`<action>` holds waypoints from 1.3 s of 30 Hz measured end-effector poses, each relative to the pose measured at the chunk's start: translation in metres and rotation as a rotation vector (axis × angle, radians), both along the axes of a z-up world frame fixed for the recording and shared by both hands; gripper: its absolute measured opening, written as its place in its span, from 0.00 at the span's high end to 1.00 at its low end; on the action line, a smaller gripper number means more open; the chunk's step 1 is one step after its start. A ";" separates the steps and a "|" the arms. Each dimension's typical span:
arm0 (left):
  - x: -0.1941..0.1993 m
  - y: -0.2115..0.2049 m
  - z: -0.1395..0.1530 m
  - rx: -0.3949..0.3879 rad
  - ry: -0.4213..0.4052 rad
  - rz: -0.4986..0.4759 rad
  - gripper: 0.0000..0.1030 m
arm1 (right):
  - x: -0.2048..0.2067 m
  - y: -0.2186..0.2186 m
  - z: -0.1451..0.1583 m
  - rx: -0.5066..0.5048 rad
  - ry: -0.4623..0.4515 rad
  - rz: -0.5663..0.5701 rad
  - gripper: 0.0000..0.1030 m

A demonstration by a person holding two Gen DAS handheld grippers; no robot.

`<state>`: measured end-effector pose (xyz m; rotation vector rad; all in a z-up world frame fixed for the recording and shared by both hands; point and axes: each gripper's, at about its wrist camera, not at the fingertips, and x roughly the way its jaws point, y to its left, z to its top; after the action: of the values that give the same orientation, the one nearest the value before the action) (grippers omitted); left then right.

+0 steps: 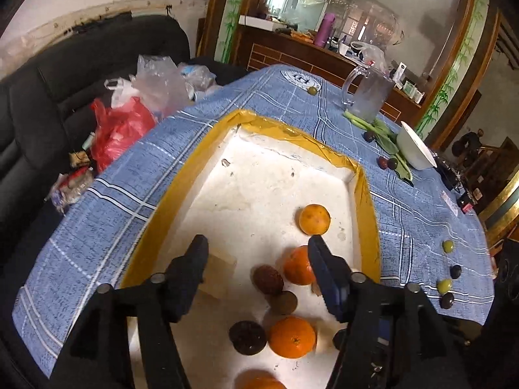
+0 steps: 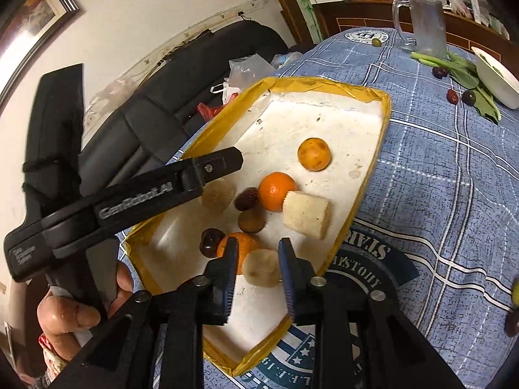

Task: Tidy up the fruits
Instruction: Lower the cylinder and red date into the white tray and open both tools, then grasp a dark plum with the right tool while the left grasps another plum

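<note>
While both tongs gape, three oranges (image 2: pixel 314 155) occupy tray (image 2: pixel 356 92).

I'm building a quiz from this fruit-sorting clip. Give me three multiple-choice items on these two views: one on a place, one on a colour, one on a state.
1. Where does the clear mug stand?
A. inside the tray
B. on the blue checked tablecloth, beyond the tray
C. on the sofa

2. What colour is the tape on the rim of the foam tray?
A. yellow
B. red
C. green

3. How does the right gripper stand?
A. shut with nothing between its fingers
B. clamped on an orange
C. open, a pale peeled fruit piece between its fingers

Answers: 1 B, the mug sits on the cloth at the far end of the table. 2 A, yellow tape lines the rim all round. 3 C, gaps show on both sides of the piece.
</note>
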<state>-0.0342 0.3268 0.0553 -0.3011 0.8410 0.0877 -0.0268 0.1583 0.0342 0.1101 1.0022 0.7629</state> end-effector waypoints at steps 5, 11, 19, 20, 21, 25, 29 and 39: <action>-0.018 -0.013 0.014 0.007 -0.028 -0.017 0.36 | -0.010 -0.023 0.007 0.005 -0.031 -0.026 0.64; -0.040 -0.056 0.037 0.006 -0.102 -0.094 0.27 | -0.025 -0.072 0.018 -0.016 -0.099 -0.099 0.52; -0.052 -0.127 0.044 -0.043 -0.130 -0.213 0.26 | -0.037 -0.162 0.024 -0.072 -0.161 -0.259 0.48; -0.052 -0.137 0.043 -0.040 -0.125 -0.225 0.25 | -0.038 -0.177 0.023 -0.066 -0.156 -0.283 0.46; -0.051 -0.144 0.042 -0.038 -0.119 -0.234 0.25 | -0.039 -0.189 0.023 -0.064 -0.155 -0.302 0.45; -0.050 -0.171 0.037 -0.021 -0.095 -0.265 0.25 | -0.045 -0.223 0.023 -0.059 -0.153 -0.360 0.44; -0.052 -0.193 0.036 0.028 -0.092 -0.279 0.25 | -0.046 -0.247 0.019 -0.050 -0.140 -0.400 0.42; -0.057 -0.212 0.025 0.148 -0.103 -0.285 0.20 | -0.043 -0.249 0.015 -0.093 -0.153 -0.411 0.38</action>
<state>-0.0916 0.1152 0.0807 -0.0440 0.7637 -0.1305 -0.0703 -0.0910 0.0489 0.1687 0.8320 0.3431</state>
